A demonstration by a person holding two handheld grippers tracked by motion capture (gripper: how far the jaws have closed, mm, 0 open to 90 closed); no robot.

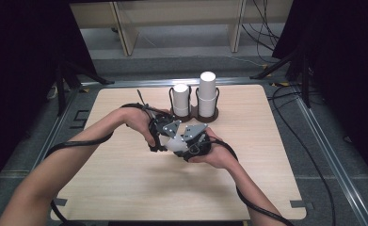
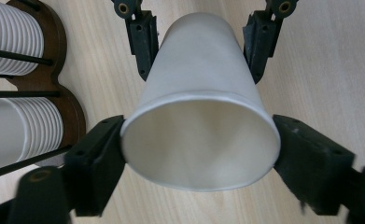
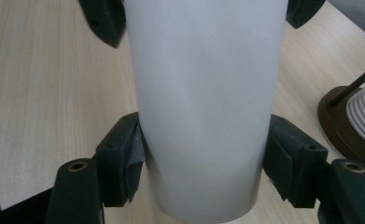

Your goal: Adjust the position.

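A white paper cup (image 1: pixel 176 143) lies on its side just above the wooden table (image 1: pixel 125 188), held between both grippers. My left gripper (image 2: pixel 199 140) has its black jaws against both sides of the cup's open rim (image 2: pixel 199 112), and the pads touch it. My right gripper (image 3: pixel 203 154) is shut on the cup's narrower body (image 3: pixel 203 93); it also appears far off in the left gripper view, as the right gripper (image 2: pixel 199 51). From above, the left gripper (image 1: pixel 165 134) and right gripper (image 1: pixel 193 141) meet at the table's middle.
A dark wooden rack (image 1: pixel 195 117) stands behind the hands with two stacks of white cups, a shorter stack (image 1: pixel 181 96) and a taller stack (image 1: pixel 207 92). The rack (image 2: pixel 73 112) lies close at the left gripper's left; the rack (image 3: pixel 334 116) is at the right gripper's right.
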